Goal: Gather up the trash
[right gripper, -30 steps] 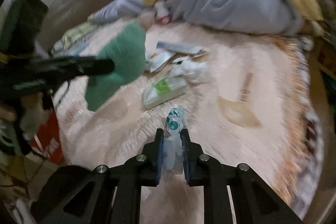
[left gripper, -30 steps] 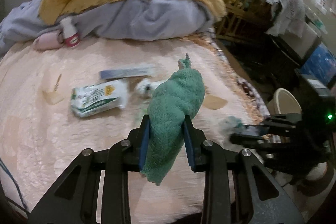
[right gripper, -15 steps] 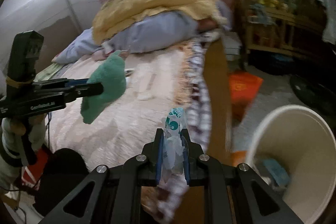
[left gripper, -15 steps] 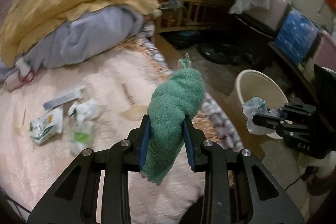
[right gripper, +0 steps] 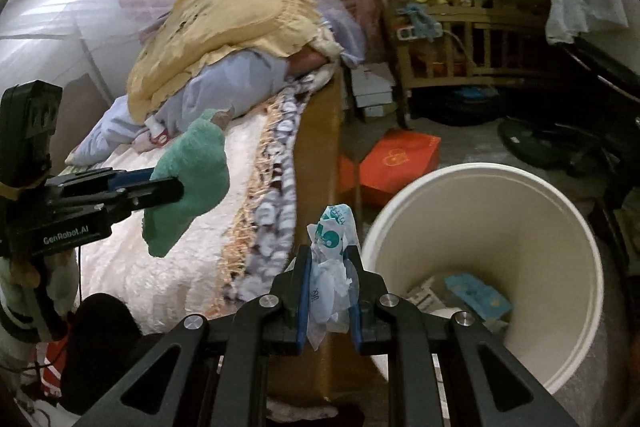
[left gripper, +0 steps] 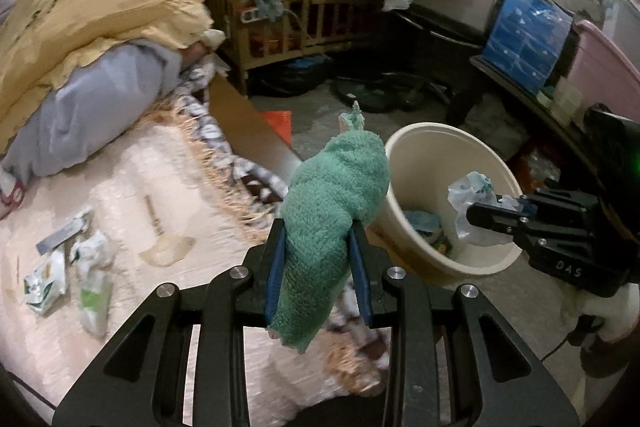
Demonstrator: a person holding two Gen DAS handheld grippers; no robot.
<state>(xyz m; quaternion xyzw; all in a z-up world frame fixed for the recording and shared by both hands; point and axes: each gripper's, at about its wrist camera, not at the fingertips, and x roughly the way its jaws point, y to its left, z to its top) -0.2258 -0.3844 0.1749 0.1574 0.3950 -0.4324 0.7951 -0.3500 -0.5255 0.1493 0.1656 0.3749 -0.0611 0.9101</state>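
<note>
My left gripper (left gripper: 319,259) is shut on a rolled green towel (left gripper: 332,211) and holds it above the bed's edge, just left of the cream bin (left gripper: 412,139). My right gripper (right gripper: 329,291) is shut on a crumpled clear plastic wrapper (right gripper: 330,267) with teal print, held beside the bin's (right gripper: 552,227) left rim. In the left wrist view the right gripper (left gripper: 486,215) holds the wrapper (left gripper: 468,195) over the bin's opening. In the right wrist view the left gripper (right gripper: 160,187) and the towel (right gripper: 192,179) show over the bed. Some trash lies inside the bin.
Several wrappers (left gripper: 92,275) and a flat packet (left gripper: 44,279) lie on the pink bedcover (left gripper: 132,187). A yellow pillow (left gripper: 92,7) rests on grey bedding. A wooden crib (left gripper: 288,7), an orange box (right gripper: 396,163) and dark clutter stand on the floor around the bin.
Both grippers have swung right, from over the bed to the bin beside it, each keeping its load. The right gripper's wrapper has come over the bin's opening.
</note>
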